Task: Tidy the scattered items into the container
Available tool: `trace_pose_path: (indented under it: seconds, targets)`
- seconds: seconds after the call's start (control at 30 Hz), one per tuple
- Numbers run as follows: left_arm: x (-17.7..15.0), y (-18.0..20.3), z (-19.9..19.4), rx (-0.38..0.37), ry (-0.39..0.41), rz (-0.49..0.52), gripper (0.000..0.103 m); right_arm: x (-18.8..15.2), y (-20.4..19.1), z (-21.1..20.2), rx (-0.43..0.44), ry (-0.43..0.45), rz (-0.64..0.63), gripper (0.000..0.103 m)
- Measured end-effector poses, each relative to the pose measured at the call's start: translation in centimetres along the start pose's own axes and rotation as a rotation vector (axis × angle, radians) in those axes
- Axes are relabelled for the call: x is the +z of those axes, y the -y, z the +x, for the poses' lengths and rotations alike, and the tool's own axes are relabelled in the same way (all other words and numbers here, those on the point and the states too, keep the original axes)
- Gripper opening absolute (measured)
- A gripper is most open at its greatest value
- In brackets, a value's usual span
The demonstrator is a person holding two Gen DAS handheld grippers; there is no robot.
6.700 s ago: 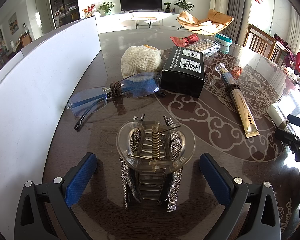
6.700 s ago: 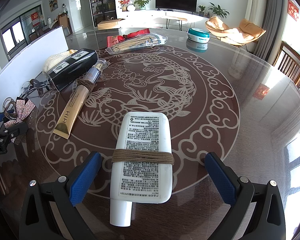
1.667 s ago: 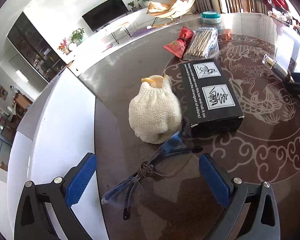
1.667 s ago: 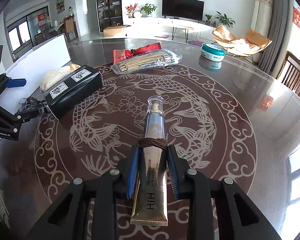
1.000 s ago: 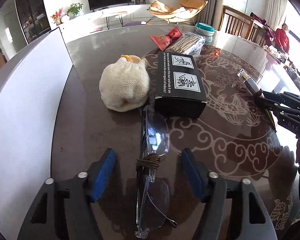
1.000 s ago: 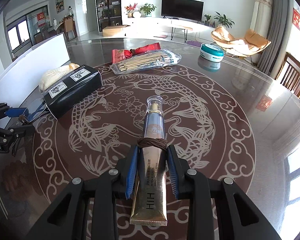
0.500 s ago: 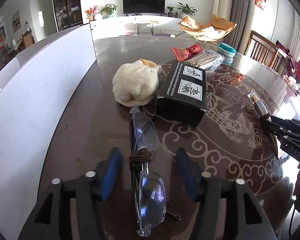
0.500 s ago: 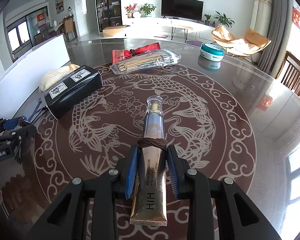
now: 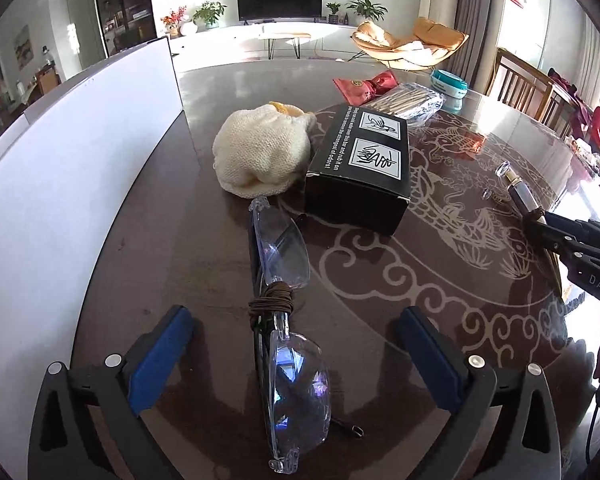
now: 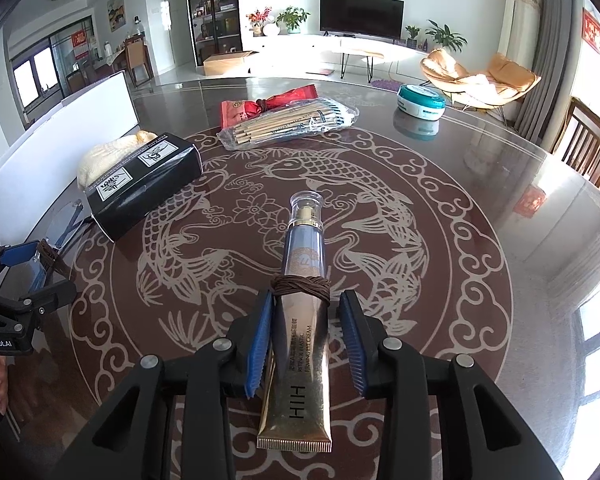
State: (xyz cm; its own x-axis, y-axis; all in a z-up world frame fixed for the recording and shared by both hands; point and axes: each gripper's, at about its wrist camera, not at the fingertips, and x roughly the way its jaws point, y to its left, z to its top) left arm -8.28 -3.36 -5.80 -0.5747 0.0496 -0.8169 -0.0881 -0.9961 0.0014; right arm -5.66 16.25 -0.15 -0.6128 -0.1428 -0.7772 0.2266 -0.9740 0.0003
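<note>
Clear glasses [image 9: 284, 300] lie between wide-open left gripper [image 9: 296, 356] (right gripper [image 10: 306, 344] perhaps loosening around tube [image 10: 302, 320]).

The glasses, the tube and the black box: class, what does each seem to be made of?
Glasses: clear glossy plastic, likely; see-through lenses. Tube: shiny metallic-looking plastic or laminate, crimped end, clear cap. Black box: matte printed cardboard; folded edges.

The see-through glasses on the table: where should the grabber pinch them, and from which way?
Probably at the brown cord wrapping around the middle of the glasses, coming down from above. It is their narrowest part, between the lenses, and already lies centred between the open left tool.
</note>
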Motion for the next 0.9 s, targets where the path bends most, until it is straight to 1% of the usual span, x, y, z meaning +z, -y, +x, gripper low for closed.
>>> trace_pose_path:
  seconds: [0.33,0.6,0.87,0.9]
  targets:
    - [-0.07,-0.14,-0.05,0.003,0.002,-0.002,0.103,-0.02,0.05,-0.04,0.005,0.001,0.005,0.036]
    - [-0.14,-0.12,-0.09,0.005,0.004,-0.005,0.103,-0.03,-0.11,0.0,-0.008,-0.001,-0.007,0.036]
    - [-0.15,-0.11,-0.03,0.006,0.005,-0.007,0.103,-0.07,0.22,0.07,-0.021,-0.004,0.011,0.045]
    - [-0.15,-0.11,-0.03,0.006,0.005,-0.007,0.103,-0.07,0.3,0.09,-0.024,-0.005,0.015,0.048]
